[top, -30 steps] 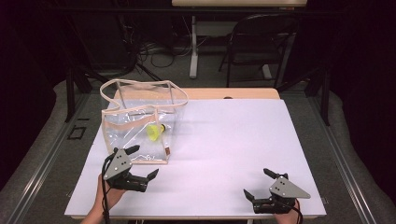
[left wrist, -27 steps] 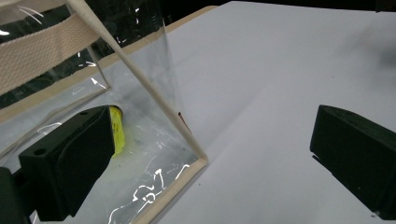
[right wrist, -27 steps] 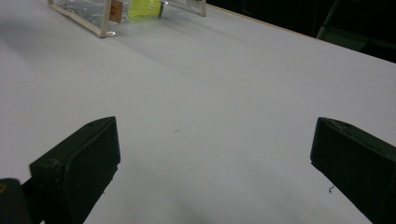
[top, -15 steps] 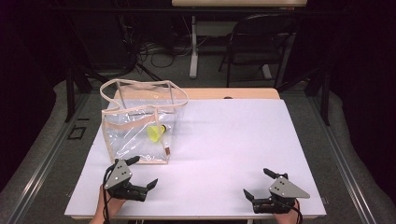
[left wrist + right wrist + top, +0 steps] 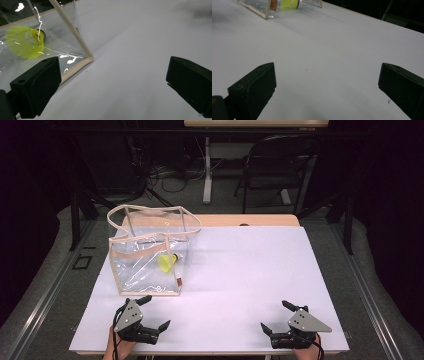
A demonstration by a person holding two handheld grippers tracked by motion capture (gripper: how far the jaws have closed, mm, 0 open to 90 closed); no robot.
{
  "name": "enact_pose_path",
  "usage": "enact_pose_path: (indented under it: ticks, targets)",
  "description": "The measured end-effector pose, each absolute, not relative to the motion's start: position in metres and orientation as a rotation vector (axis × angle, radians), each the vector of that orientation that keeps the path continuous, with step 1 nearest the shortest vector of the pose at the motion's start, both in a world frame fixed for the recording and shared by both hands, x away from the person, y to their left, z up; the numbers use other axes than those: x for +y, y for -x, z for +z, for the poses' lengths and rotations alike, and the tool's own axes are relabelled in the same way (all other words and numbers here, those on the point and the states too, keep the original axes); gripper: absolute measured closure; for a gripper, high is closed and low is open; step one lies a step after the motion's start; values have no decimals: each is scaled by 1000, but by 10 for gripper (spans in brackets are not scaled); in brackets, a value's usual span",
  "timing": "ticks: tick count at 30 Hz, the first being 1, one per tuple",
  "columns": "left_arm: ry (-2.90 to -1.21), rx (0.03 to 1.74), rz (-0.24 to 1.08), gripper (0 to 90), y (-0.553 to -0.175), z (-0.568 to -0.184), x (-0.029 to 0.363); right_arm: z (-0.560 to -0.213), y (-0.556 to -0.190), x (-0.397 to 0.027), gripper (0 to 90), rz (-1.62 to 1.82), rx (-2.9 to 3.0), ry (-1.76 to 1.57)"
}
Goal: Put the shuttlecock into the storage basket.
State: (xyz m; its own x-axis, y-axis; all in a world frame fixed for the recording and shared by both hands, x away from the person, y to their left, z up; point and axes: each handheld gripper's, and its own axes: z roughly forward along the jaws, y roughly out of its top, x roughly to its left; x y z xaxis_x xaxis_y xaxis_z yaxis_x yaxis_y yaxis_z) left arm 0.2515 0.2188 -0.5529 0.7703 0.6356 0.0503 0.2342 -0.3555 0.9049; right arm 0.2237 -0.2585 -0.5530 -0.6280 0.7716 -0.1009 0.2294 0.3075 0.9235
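Note:
A clear plastic bag (image 5: 145,255) with beige trim and handles stands on the left of the white table (image 5: 240,270). Inside it lies a yellow shuttlecock (image 5: 167,262), seen through the bag wall (image 5: 24,44) in the left gripper view and far off as the shuttlecock (image 5: 289,4) in the right gripper view. My left gripper (image 5: 154,312) rests near the table's front edge, just in front of the bag's near corner (image 5: 89,58), open and empty. My right gripper (image 5: 274,317) sits at the front right, open, with bare table between its jaws.
Behind the table stand a dark chair (image 5: 280,165) and a white desk leg (image 5: 206,170) with cables on the floor. A wooden strip (image 5: 240,221) borders the table's far edge. Bare white surface spans the middle and right of the table.
My left gripper has drawn back from the bag toward the front edge of the table. The shuttlecock lies in the bag as before. The right gripper has not moved.

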Motion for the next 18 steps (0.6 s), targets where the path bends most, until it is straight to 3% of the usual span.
enact_pose_path:
  ticks: [18]
  targets:
    - [-1968, 668, 483, 0, -253, -557, 217, -552, -221, -257, 10, 1305, 2039, -857]
